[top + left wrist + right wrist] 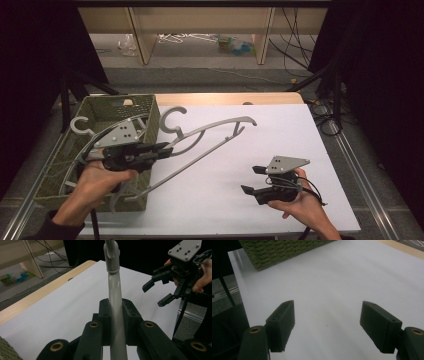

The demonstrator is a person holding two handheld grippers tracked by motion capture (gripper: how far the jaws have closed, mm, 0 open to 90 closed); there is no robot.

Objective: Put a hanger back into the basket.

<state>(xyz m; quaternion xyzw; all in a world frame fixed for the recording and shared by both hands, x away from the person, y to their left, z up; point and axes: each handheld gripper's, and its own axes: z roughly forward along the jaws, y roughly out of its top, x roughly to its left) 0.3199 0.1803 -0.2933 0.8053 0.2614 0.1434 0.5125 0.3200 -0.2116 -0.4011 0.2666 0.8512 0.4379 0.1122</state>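
A white sheet covers the table (280, 150); at its left edge stands a green woven basket (142, 107). The left gripper (162, 149) is clenched on a grey plastic clothes hanger (210, 131), held above the sheet beside the basket. The right gripper (252, 180) hovers with jaws parted, gripping nothing.

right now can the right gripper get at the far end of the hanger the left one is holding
Probably yes. The right gripper is open and holds nothing, and bare white table lies between it and the grey hanger, whose far arm sticks out toward it while the left gripper stays shut on its other part.
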